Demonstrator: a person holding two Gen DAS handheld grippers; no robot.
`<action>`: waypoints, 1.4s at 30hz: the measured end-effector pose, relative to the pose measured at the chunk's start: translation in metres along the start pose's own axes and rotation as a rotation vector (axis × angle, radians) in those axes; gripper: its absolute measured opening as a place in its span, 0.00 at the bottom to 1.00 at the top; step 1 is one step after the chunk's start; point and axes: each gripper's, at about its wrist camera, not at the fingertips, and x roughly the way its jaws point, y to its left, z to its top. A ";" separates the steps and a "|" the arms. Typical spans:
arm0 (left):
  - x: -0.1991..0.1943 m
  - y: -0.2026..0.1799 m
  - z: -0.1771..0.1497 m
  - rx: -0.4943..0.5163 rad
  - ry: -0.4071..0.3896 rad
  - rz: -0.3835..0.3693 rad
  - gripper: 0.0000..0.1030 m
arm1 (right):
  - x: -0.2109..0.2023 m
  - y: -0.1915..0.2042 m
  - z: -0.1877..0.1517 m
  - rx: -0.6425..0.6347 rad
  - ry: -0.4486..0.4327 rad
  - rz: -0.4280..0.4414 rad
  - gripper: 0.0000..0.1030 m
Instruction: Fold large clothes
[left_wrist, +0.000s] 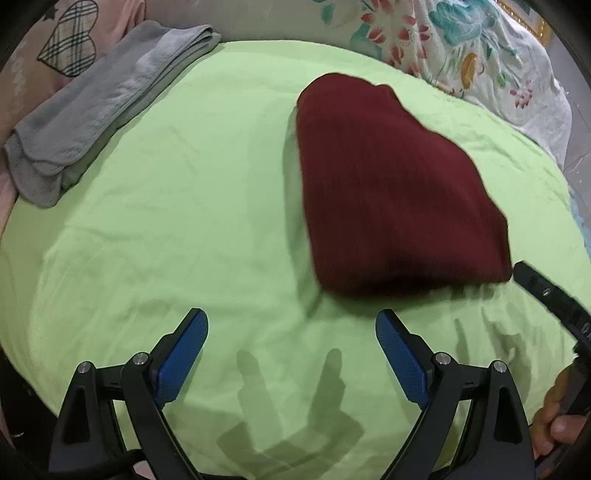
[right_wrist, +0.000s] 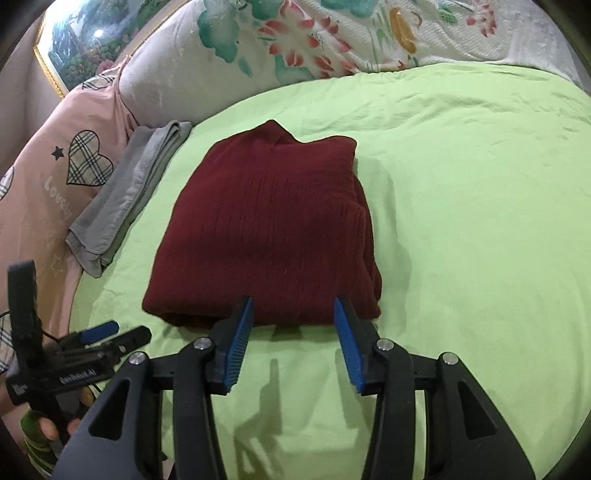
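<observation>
The maroon sweater (right_wrist: 266, 229) lies folded into a thick, roughly square bundle on the lime-green bedsheet (right_wrist: 461, 221), ribbed knit facing up, collar end pointing away toward 12 o'clock in the right wrist view. Its near edge sits just ahead of the right gripper (right_wrist: 293, 314), whose blue pads (right_wrist: 240, 343) stand about half apart w/ nothing pinched between them – the fabric edge shows in the gap, but the pads don't press on it.

From the left wrist view the sweater (left_wrist: 388, 184) is off at approx 1 o'clock, and the left gripper (left_wrist: 291, 325) hovers over bare sheet w/ its jaws spread wide, empty. The right gripper's black body (left_wrist: 554, 299) pokes in at 3 o'clock of that view, at the sweater's near corner.

A folded grey garment (right_wrist: 125, 199) rests at 10 o'clock of the sweater, apart from it, along the sheet's edge beside a pink pillow w/ plaid hearts (right_wrist: 55, 192). A white floral quilt (right_wrist: 295, 40) is bunched up at 12 o'clock – beyond it, at 11, a framed picture (right_wrist: 85, 40) against the wall. Hard shadows of both grippers fall on the sheet
</observation>
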 end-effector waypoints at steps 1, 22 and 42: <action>-0.001 0.001 -0.005 0.004 0.003 0.011 0.90 | -0.003 0.000 -0.004 0.000 -0.002 0.004 0.48; -0.044 -0.003 -0.052 0.172 -0.119 0.246 0.90 | -0.032 0.011 -0.055 -0.107 0.032 -0.037 0.71; -0.065 -0.009 -0.022 0.137 -0.146 0.134 0.96 | -0.040 0.033 -0.044 -0.199 0.031 -0.050 0.77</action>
